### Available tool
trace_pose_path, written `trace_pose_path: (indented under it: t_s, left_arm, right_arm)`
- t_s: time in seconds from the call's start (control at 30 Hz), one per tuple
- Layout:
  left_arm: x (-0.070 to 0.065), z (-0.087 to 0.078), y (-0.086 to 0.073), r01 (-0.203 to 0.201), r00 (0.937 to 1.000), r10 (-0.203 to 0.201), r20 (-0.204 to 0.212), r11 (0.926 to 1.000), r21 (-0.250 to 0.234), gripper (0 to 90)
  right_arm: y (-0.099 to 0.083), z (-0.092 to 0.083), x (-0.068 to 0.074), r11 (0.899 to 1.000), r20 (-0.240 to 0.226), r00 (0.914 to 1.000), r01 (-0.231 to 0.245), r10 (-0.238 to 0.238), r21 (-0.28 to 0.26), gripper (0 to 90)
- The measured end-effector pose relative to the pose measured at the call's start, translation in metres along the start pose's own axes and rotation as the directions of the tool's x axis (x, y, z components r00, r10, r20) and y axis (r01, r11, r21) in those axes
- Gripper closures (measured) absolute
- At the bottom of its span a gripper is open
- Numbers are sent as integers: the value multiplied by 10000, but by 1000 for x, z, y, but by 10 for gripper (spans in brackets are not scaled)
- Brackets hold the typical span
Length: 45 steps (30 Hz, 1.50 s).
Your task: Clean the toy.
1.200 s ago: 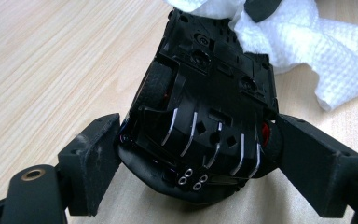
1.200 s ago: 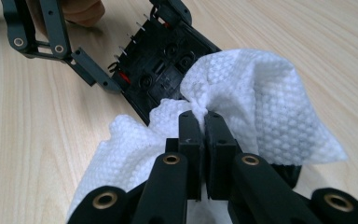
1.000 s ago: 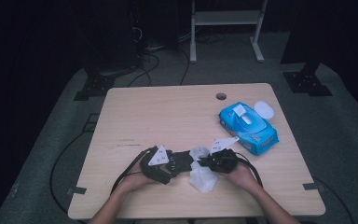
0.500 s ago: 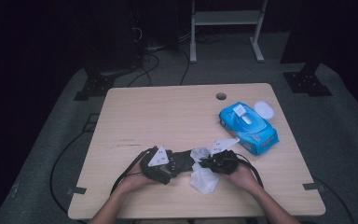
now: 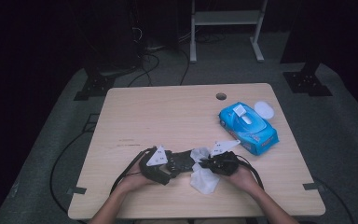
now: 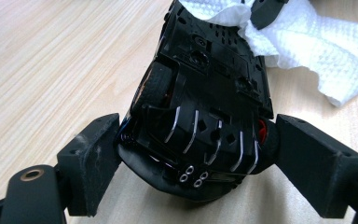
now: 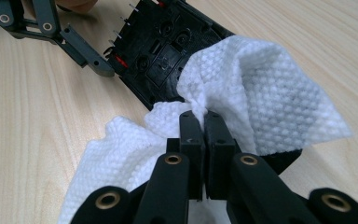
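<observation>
- High view: I hold my left gripper (image 5: pixel 179 163) and my right gripper (image 5: pixel 209 163) low over the near edge of the table (image 5: pixel 168 116), facing each other. Between them is the toy car (image 5: pixel 182 161), black, and the white wipe (image 5: pixel 204 178) hangs from my right gripper down to the wood. Far to the right lies the blue wipe pack (image 5: pixel 248 123) with its lid open, and just beside it a white round lid (image 5: pixel 264 110). A small round hole (image 5: pixel 221 96) is in the table near the far edge.
- Left gripper view: my left gripper (image 6: pixel 198 151) is grasping the toy car (image 6: pixel 209 93) across its body; one pad presses each side near the wheels. The car is turned over, so I see its black underside with the silver exhaust pipes toward me. It is lifted a little and tilted, with the table (image 6: pixel 51 56) under it. At the far end of the car the wipe (image 6: pixel 307 51) covers its tip.
- Right gripper view: my right gripper (image 7: pixel 204 116) is clenched on a fold of the wipe (image 7: pixel 256 102), the two jaws tight together with the cloth pinched between. The wipe is touching the underside of the toy car (image 7: pixel 163 51). Behind the car I see one jaw of my left gripper (image 7: pixel 98 67) on its side.
</observation>
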State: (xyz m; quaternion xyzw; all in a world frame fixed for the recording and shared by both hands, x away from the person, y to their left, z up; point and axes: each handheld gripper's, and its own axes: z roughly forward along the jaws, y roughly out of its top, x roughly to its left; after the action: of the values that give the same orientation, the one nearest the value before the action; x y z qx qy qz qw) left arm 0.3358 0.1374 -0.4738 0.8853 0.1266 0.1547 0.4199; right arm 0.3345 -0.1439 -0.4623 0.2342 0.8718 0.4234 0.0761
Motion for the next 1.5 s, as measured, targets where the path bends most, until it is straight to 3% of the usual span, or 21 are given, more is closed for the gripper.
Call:
trace_pose_path:
  t_s: [0.57, 1.03, 1.17, 1.27, 1.33, 1.43, 1.5]
  left_arm:
    - [1, -2, -1, 271, 9995, -270, 163, 9996, -43, 164]
    - [7, -3, -3, 1157, 9910, -1149, 688, 9933, -76, 165]
    - [2, -2, 0, 480, 9986, -480, 205, 9988, 10, 168]
    - [-5, -1, 3, -289, 9988, 291, -395, 9996, 61, 169]
    - [-7, -1, 5, -851, 9935, 865, -739, 9961, 222, 168]
    - [-12, 0, 5, -1337, 9837, 1364, -1175, 9906, 301, 167]
    - [-14, 0, 6, -1787, 9719, 1834, -1476, 9829, 446, 167]
  right_arm:
    - [-5, 0, 6, 9992, 382, 9989, 300, -289, -282, 879]
    - [-7, 0, 9, 9980, 479, 9979, 451, -430, -433, 881]
    - [-8, 0, 11, 9978, 492, 9977, 487, -465, -440, 882]
    - [-9, -1, 12, 9976, 489, 9975, 535, -513, -449, 881]
    - [-9, 0, 13, 9976, 502, 9974, 541, -519, -431, 882]
    - [-9, 1, 12, 9976, 542, 9972, 543, -520, -425, 881]
    - [-8, 2, 11, 9979, 553, 9974, 495, -472, -423, 881]
